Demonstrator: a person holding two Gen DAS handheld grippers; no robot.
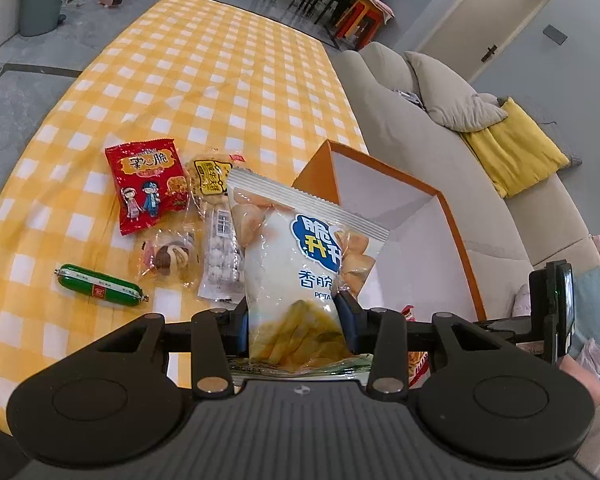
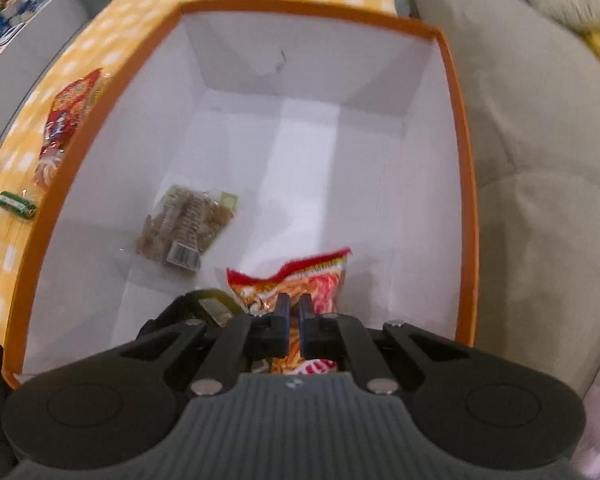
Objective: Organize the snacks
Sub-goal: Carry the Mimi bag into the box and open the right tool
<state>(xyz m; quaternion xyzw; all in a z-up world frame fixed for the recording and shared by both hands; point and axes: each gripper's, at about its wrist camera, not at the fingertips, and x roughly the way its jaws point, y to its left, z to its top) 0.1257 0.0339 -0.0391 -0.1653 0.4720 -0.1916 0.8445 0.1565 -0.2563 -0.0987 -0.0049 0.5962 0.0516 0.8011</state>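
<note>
Snacks, assorted, partly boxed: two items in hand, one already stowed, five loose on the desk (image 1: 228,80), which wears a yellow-and-white checked cloth. Left claw (image 1: 296,316) is clamped on the lower half of a white potato-chip bag (image 1: 300,264), held upright with its crimped top clear of the other packets and just beside the near wall of the orange box (image 1: 458,236), a stance that reads as ready for transfer over the rim. Right claw (image 2: 294,312) is pinched nearly together on a thin red-and-orange snack packet (image 2: 300,280), carried inside the box opening above its white floor; the narrow grip suits a flat foil edge, and the low position suggests a release is near. Stowed: one clear packet of brown biscuits (image 2: 186,226), lying flat on the box floor toward its left side, well apart from the held packet. Awaiting: red crisp-noodle packet (image 1: 148,184), yellow-labelled clear packet (image 1: 212,178), clear bag with a brown-and-white pastry (image 1: 170,258), long clear pack of white round pieces (image 1: 220,256) and a green sausage stick (image 1: 100,284), grouped close together left of the box within easy reach. Risk noted: the chip bag is puffy and may slip or crush under a tight hold
</note>
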